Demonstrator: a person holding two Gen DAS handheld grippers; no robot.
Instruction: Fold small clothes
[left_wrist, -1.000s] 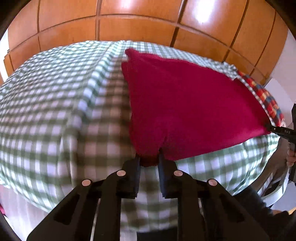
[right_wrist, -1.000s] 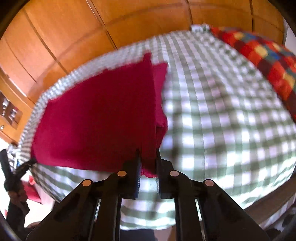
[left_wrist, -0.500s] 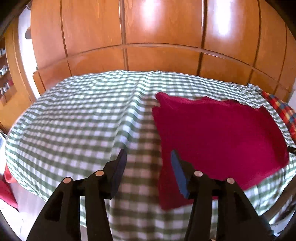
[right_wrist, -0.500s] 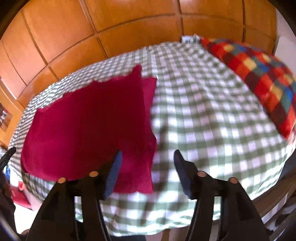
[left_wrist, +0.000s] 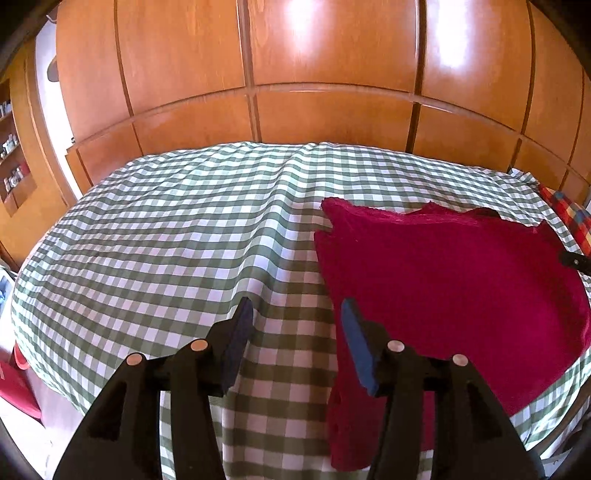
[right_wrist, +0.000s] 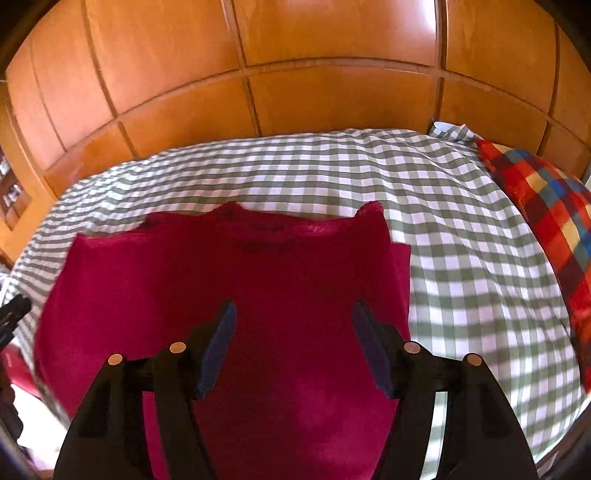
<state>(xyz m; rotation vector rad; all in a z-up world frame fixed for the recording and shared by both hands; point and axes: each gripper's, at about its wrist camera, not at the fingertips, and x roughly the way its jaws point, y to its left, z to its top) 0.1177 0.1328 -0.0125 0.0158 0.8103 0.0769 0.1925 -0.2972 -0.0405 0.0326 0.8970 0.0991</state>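
Observation:
A dark red garment lies folded flat on a green-and-white checked bedspread, its near edge hanging over the bed's front. My left gripper stands open above the checked cloth, just left of the garment's left edge, nothing between its fingers. My right gripper hovers open over the garment's near middle, holding nothing. At the right edge of the left wrist view a black tip of the right gripper pokes in by the garment's far corner.
A wall of orange wooden panels rises behind the bed. A multicoloured checked pillow lies at the bed's right end. Shelves with small items stand at the far left. Red fabric lies below the bed's left edge.
Both grippers let go of the garment's near corners and opened. The garment now lies on the bed. Both grippers lifted and drew back; the right one swung left over the garment.

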